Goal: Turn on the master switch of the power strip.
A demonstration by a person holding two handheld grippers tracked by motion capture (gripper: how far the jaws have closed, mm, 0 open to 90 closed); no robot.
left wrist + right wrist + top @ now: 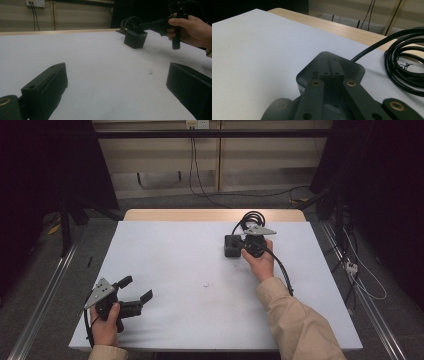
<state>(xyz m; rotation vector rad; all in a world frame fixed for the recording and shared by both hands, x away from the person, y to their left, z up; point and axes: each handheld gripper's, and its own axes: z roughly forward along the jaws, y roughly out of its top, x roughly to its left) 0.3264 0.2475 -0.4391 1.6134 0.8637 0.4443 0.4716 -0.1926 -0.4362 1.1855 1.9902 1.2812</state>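
A small black box [231, 246] sits on the white table [175, 265] at the back right, with a coiled black cable [252, 216] behind it. My right gripper [243, 245] hangs over the box from the right. In the right gripper view its jaws are pressed together, tips [330, 66] over the top of the box [354, 68], with the cable coil [404, 60] to the right. My left gripper [136, 288] is near the table's front left corner, jaws wide apart with nothing between them [116, 72]. From there the box [135, 38] and the right gripper [141, 25] show far off.
A tiny scrap or mark [205, 284] lies mid-table. A wooden strip [215, 214] runs along the table's far edge. Metal rails [45, 300] flank both sides, and loose cables [360, 275] lie on the floor to the right.
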